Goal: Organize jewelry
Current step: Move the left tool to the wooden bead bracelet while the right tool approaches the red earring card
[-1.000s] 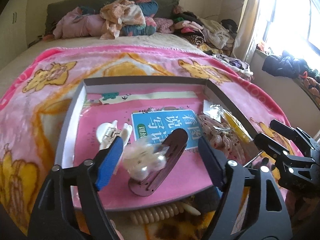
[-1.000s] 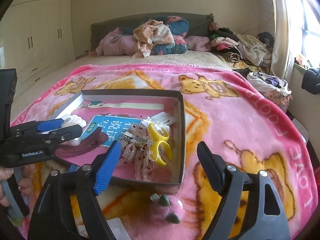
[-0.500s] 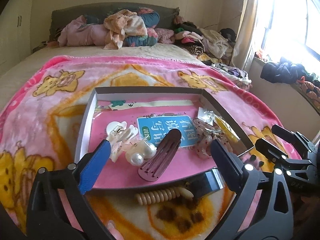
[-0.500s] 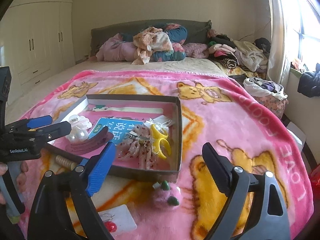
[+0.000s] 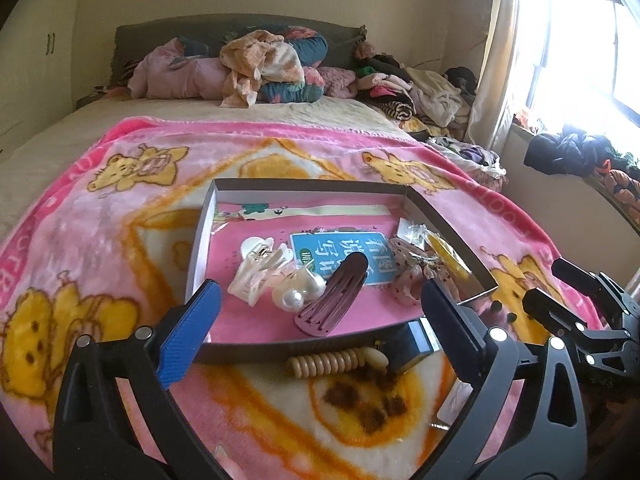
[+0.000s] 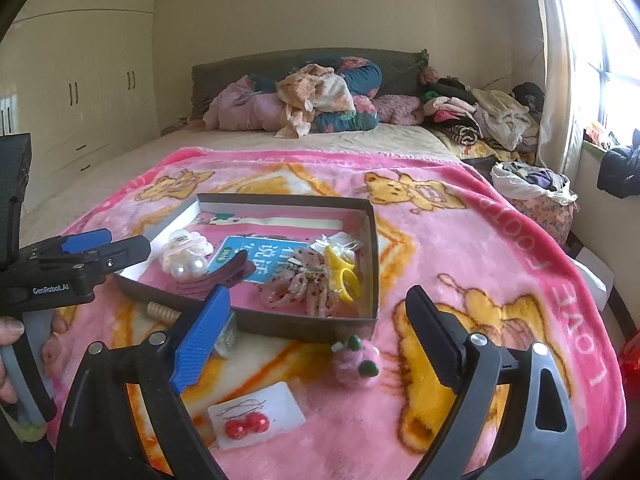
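Note:
A grey-walled tray [image 5: 200, 236] with a pink floor lies on the bed. Inside it are a white claw clip [image 5: 256, 268], a pearl hair piece [image 5: 298, 290], a dark mauve hair clip [image 5: 334, 294], a floral scrunchie [image 5: 412, 276] and a yellow piece [image 5: 444, 254]. My left gripper [image 5: 320, 288] hangs open before the tray's near wall, holding nothing. My right gripper [image 6: 319, 294] is open and empty too, near the tray's front right corner. Close under it lie a pink pompom [image 6: 358, 360] and a card of red bead earrings [image 6: 256, 414]. A beige spiral hair tie [image 5: 326, 362] lies outside the near wall.
The tray rests on a pink bear-print blanket [image 6: 460, 264]. Heaped clothes and pillows [image 6: 320, 96] fill the bed's head. A window [image 5: 580, 40] is on the right and wardrobes [image 6: 80, 92] on the left. A hand [image 6: 12, 332] holds the left gripper's handle.
The pearl hair piece has left my left gripper and now lies in the tray beside the mauve clip. Both grippers have opened wider and drawn back and up from the tray.

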`<action>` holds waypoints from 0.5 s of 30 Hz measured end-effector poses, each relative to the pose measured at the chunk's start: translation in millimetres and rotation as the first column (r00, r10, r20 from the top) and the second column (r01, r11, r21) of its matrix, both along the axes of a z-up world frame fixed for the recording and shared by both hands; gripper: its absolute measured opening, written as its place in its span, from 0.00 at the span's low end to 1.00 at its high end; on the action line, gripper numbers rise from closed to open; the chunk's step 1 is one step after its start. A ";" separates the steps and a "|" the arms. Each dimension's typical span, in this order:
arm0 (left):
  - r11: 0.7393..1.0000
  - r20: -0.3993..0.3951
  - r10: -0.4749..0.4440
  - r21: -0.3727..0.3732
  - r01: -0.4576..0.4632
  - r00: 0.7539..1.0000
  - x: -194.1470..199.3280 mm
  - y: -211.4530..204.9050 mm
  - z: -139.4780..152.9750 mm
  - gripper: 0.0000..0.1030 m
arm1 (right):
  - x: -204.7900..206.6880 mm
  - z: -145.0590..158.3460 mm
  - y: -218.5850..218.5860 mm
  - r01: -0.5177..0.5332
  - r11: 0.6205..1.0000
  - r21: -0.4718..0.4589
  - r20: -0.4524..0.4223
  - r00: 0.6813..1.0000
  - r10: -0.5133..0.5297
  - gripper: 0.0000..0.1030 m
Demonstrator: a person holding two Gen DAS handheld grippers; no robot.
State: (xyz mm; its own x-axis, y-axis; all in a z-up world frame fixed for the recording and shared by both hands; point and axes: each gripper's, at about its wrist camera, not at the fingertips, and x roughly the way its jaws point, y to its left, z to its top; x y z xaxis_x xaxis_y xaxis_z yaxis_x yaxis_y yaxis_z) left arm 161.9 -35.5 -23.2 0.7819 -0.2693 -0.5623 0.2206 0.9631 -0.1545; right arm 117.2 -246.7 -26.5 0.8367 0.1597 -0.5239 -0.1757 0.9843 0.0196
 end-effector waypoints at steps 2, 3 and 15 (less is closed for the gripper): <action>1.000 0.002 0.001 -0.001 -0.001 1.000 -3.3 1.9 1.2 0.89 | -4.5 0.8 3.5 -0.006 1.000 0.000 0.001 1.000 0.006 0.84; 1.000 0.003 0.002 0.000 -0.002 1.000 -4.2 2.6 1.8 0.89 | -6.6 0.7 3.7 -0.009 1.000 0.000 0.001 1.000 0.009 0.84; 1.000 0.011 -0.003 0.010 0.003 1.000 -21.4 8.6 4.0 0.89 | -28.4 -4.2 16.3 -0.036 0.999 -0.006 -0.020 0.999 0.036 0.84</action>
